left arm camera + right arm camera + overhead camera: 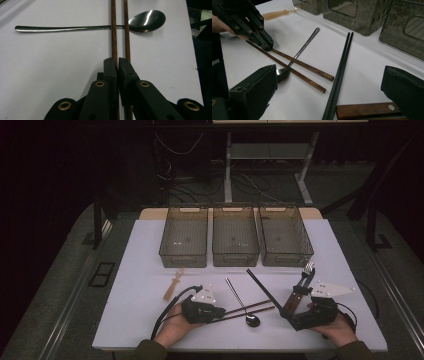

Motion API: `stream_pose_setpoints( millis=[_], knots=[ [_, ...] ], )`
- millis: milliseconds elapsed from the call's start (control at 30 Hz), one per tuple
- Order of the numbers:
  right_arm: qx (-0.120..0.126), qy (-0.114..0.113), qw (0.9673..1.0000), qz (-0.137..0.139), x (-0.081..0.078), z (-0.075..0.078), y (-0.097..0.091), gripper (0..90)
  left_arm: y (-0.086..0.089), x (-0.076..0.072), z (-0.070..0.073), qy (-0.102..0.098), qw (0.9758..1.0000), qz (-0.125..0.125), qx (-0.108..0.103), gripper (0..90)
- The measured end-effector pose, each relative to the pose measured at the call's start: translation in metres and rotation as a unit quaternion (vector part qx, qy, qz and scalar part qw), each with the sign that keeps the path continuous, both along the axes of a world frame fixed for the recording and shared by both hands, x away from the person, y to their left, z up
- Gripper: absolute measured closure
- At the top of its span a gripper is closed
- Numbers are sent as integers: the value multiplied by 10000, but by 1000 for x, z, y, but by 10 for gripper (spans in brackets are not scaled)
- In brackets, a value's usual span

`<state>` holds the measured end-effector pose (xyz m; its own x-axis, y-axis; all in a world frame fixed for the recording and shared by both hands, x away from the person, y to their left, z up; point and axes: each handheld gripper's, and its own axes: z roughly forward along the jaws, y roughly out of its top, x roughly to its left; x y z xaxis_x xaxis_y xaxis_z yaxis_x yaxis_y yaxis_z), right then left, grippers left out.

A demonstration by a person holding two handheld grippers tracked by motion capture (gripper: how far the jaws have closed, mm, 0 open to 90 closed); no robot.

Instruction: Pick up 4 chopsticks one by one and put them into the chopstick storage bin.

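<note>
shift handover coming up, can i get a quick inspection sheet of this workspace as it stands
surface: white table, flat, bare toward its left edge
job's things: two brown wooden chopsticks, one lying across the handle of a metal spoon
clutter: pair of black chopsticks; wood-handled fork; pale wooden fork; three clear bins in a row at the back, nothing seen inside
grippers: left gripper shut on one brown chopstick; right gripper open, jaws wide apart, holding nothing
cables: one black cable trailing from the left gripper; more under the desk behind
surroundings: dark room, grey floor, desk frame behind
</note>
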<state>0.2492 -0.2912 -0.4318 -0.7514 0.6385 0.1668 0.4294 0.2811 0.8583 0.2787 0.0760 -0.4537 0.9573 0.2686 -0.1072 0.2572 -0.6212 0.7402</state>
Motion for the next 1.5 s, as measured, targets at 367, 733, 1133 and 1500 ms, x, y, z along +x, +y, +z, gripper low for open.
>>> stream_pose_setpoints(
  millis=[367,733,1133,1500],
  knots=[
    [-22,33,10000,-48,3,-5,8,9,8,0,9,18,9996,152,-231,844],
    [-77,74,9999,-51,2,-5,7,9,16,0,17,27,9990,301,-336,844],
    [-64,67,9999,-40,2,-5,6,9,20,0,25,115,9986,342,-387,844],
    [-80,39,9999,-64,2,-5,6,9,25,0,35,9,9979,440,-485,844]
  ],
)
